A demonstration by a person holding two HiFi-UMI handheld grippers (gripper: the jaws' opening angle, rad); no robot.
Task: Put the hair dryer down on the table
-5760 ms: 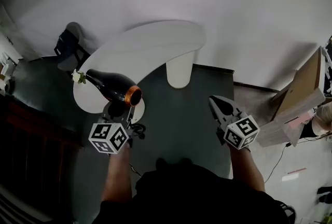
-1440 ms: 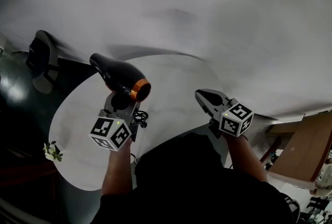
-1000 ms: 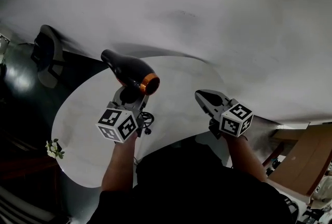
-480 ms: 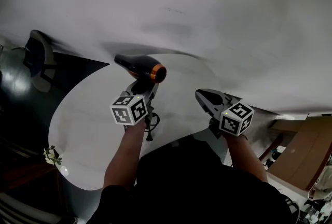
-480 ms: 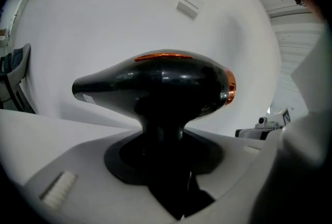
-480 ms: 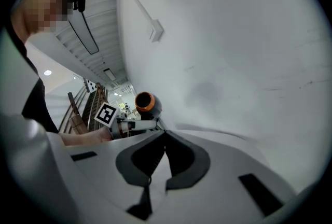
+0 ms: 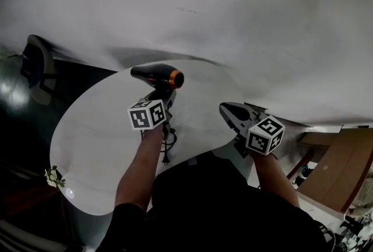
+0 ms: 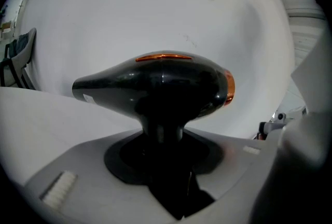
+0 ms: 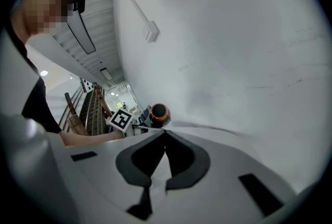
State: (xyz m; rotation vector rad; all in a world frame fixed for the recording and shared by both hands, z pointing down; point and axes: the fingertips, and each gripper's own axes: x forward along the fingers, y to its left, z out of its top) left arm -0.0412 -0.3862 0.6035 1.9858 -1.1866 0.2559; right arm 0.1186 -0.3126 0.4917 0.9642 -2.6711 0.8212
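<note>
**While held upright, the dryer may topple**

Though the smooth white table offers room, the glossy black, orange-ringed hair dryer hangs over its far side, handle clamped in the left gripper. Released upright, it would likely tip. The right gripper is closed and empty. The dryer's thin cord could snag.

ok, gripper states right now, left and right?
left gripper: shut on the hair dryer, by its handle.
right gripper: shut, nothing between the jaws.
</note>
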